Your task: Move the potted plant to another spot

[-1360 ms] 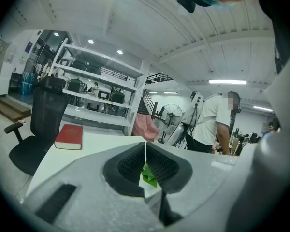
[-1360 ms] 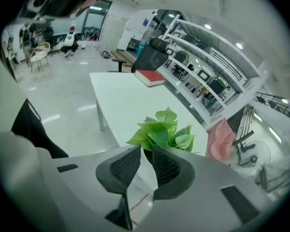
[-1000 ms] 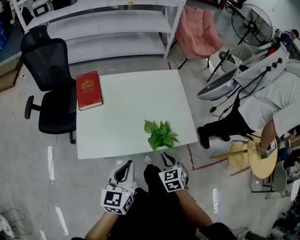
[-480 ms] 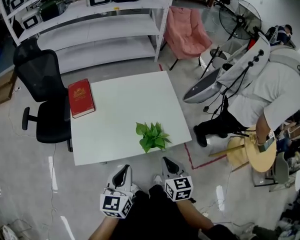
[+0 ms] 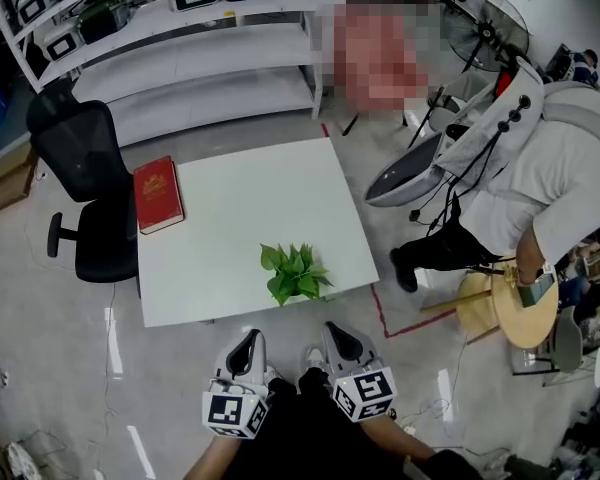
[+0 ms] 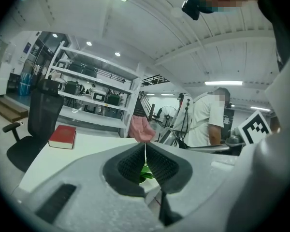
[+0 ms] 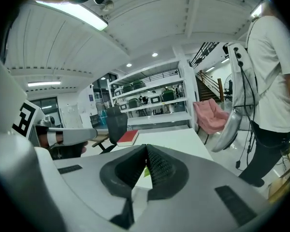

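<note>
Only leaves of the potted plant [image 5: 294, 273] show, pot hidden; left gripper [image 5: 248, 341] and right gripper [image 5: 338, 336] sit closed, empty.

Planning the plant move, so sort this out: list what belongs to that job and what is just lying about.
For the job: potted plant, white table, left gripper, right gripper, both shut and empty.
Lying about: red book, black chair, shelves, fan.
</note>
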